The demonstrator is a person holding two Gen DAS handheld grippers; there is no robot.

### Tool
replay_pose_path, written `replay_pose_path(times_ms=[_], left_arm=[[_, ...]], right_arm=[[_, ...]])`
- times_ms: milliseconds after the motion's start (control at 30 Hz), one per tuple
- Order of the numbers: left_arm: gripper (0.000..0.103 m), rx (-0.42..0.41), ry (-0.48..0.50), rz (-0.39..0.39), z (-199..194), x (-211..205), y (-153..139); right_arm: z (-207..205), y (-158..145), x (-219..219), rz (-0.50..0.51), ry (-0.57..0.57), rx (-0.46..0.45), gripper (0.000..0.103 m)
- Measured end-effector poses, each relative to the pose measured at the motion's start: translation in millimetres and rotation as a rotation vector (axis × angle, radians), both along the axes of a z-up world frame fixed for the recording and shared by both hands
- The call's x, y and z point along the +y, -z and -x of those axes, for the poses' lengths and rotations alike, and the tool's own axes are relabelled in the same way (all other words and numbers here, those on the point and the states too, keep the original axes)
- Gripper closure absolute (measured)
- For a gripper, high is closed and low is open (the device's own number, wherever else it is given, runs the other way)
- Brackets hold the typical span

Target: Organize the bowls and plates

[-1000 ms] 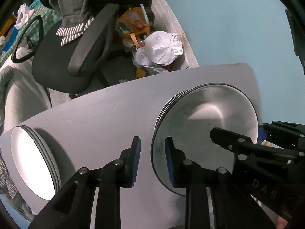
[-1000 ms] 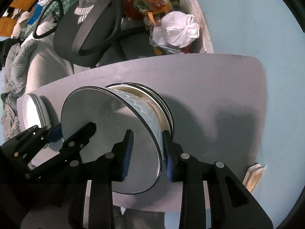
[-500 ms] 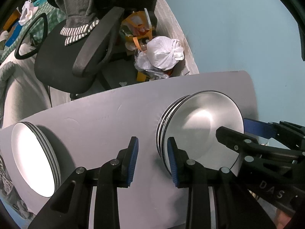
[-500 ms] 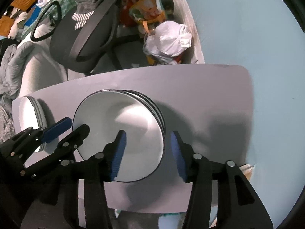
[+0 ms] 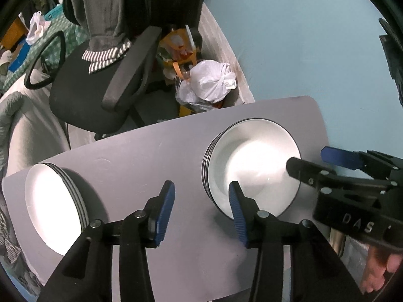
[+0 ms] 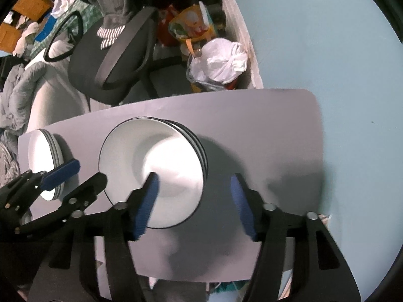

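Note:
A stack of white, dark-rimmed plates [image 5: 252, 166] [image 6: 156, 171] rests on the grey table [image 5: 141, 156] [image 6: 264, 130]. A second, smaller stack of white plates [image 5: 53, 206] [image 6: 44, 156] lies at the table's left end. My left gripper [image 5: 201, 206] hovers above the left rim of the big stack, jaws opening, nothing between them. My right gripper [image 6: 194, 201] hangs over the stack's right rim, jaws opening too, with the rim below the gap and no pad touching it. Each gripper shows in the other's view: the right gripper [image 5: 312, 158] and the left gripper [image 6: 88, 171].
A black office chair [image 5: 95, 95] [image 6: 105, 58] with clothes on it stands beyond the table's far edge. White and yellow bags [image 5: 211, 80] [image 6: 219, 60] sit on the floor by the light blue wall [image 5: 302, 37]. A person's fingers [image 5: 377, 271] appear at lower right.
Both grippers let go of the top plate, which was tilted up on edge and now lies flat on the stack. Both jaws widened and both grippers rose away from the table.

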State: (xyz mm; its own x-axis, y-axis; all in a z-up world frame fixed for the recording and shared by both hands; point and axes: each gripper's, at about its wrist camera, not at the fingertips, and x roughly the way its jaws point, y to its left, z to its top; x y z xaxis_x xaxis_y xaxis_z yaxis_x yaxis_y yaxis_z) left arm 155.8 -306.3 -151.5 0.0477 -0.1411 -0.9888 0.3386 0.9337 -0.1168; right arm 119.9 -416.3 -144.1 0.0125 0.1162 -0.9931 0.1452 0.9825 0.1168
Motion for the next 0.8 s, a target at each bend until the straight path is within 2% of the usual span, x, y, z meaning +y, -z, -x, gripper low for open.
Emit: replay_pose_path(times_ms=[67, 433, 600, 800], left_arm=[[0.047, -0.009, 0.001, 0.006, 1.3, 0.5, -5.2], [0.043, -0.033, -0.007, 0.024, 5.8, 12.2, -23.7], [0.041, -0.004, -0.023, 0.03, 2.2, 21.0, -14.7], [0.041, 0.021, -0.029, 0.027, 2.2, 28.5, -3.7]], right_arm=[[2.8, -6.2, -2.4, 0.007, 0.005, -0.018, 0.04], [20.2, -33.4, -14.2, -0.001, 0.029, -0.085, 0.039], [25.2, -40.5, -16.1, 0.004, 0.01, -0.107, 0.039], [30.6, -28.8, -23.9, 0.011, -0.003, -0.087, 0.039]])
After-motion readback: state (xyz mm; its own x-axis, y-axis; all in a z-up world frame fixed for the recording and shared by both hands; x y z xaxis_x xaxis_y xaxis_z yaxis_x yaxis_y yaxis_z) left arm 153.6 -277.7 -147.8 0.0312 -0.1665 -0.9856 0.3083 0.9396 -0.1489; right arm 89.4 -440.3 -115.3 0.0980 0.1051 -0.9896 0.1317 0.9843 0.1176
